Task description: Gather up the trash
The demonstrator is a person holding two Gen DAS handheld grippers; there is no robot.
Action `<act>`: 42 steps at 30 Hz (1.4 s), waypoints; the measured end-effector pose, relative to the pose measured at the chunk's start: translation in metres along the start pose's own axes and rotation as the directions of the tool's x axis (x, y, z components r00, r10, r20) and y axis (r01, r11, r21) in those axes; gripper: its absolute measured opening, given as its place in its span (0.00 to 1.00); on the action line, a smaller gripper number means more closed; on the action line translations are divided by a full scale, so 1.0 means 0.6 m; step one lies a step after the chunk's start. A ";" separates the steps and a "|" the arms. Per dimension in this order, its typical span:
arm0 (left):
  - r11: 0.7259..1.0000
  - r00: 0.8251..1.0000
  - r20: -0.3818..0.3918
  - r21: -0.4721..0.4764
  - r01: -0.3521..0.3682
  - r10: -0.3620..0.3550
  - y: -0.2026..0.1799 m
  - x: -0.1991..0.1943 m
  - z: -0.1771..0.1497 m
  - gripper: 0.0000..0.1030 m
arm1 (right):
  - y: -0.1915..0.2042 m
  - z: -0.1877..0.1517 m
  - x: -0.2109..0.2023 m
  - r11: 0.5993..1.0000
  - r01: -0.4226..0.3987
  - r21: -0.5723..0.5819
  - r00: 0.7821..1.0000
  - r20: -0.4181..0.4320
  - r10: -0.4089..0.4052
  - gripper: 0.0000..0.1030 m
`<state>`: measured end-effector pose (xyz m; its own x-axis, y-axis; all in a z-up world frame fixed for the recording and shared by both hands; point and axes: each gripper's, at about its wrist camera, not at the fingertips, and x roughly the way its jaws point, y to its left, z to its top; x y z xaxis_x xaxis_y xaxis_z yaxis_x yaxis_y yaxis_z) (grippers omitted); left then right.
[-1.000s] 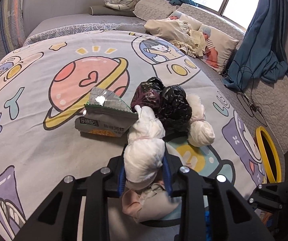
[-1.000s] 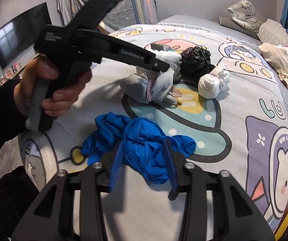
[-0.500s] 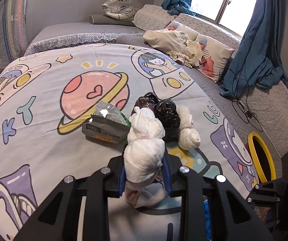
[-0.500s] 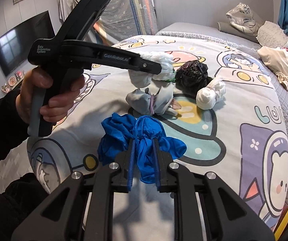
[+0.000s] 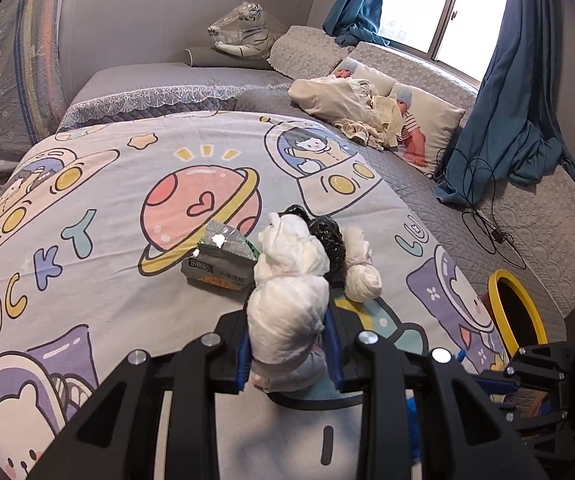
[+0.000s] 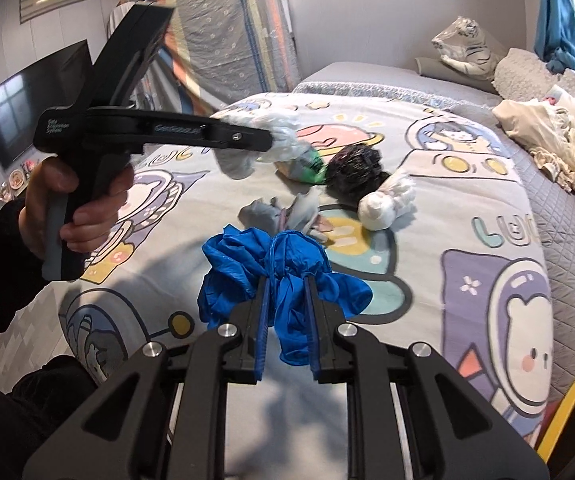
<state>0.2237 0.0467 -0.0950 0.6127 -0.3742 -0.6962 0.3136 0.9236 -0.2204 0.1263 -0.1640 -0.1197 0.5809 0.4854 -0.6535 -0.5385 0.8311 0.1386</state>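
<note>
My left gripper (image 5: 289, 344) is shut on a white tied bag (image 5: 287, 300) and holds it up above the cartoon bedspread (image 5: 87, 200); it also shows in the right wrist view (image 6: 263, 148). My right gripper (image 6: 285, 312) is shut on a crumpled blue plastic bag (image 6: 275, 276) and has it lifted off the bed. On the bed lie a black bag (image 6: 353, 166), another white tied bag (image 6: 385, 204), a grey-pink crumpled bag (image 6: 283, 216) and a green snack packet (image 5: 219, 260).
A yellow-rimmed bin (image 5: 517, 316) stands beside the bed at the right, its rim also low right in the right wrist view (image 6: 571, 408). Pillows and a cream blanket (image 5: 351, 104) lie at the far side. Cables (image 5: 487, 224) trail on the grey quilt.
My left gripper has lifted the white bag higher above the bed. My right gripper has shut on the blue bag and raised it off the bedspread.
</note>
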 end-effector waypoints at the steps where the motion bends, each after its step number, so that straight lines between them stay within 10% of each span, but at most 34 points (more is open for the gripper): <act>1: 1.000 1.000 0.004 0.001 -0.002 0.002 -0.003 -0.002 0.002 0.27 | -0.005 0.000 -0.006 1.000 0.004 0.007 1.000 0.006 -0.004 0.15; 21: 0.997 0.998 0.066 0.078 0.019 -0.024 -0.097 -0.045 0.034 0.27 | -0.101 -0.005 -0.132 0.978 0.146 0.148 0.975 0.148 -0.168 0.15; 42: 0.964 0.983 0.050 0.207 0.165 -0.179 -0.279 -0.020 0.056 0.27 | -0.216 -0.050 -0.268 0.901 0.289 0.324 0.902 0.222 -0.370 0.15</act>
<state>0.1879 -0.1063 -0.0269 0.5825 -0.5368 -0.6104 0.5533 0.8119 -0.1862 0.0843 -0.3576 -0.0552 0.8586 0.1910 -0.4757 -0.1195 0.9770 0.1765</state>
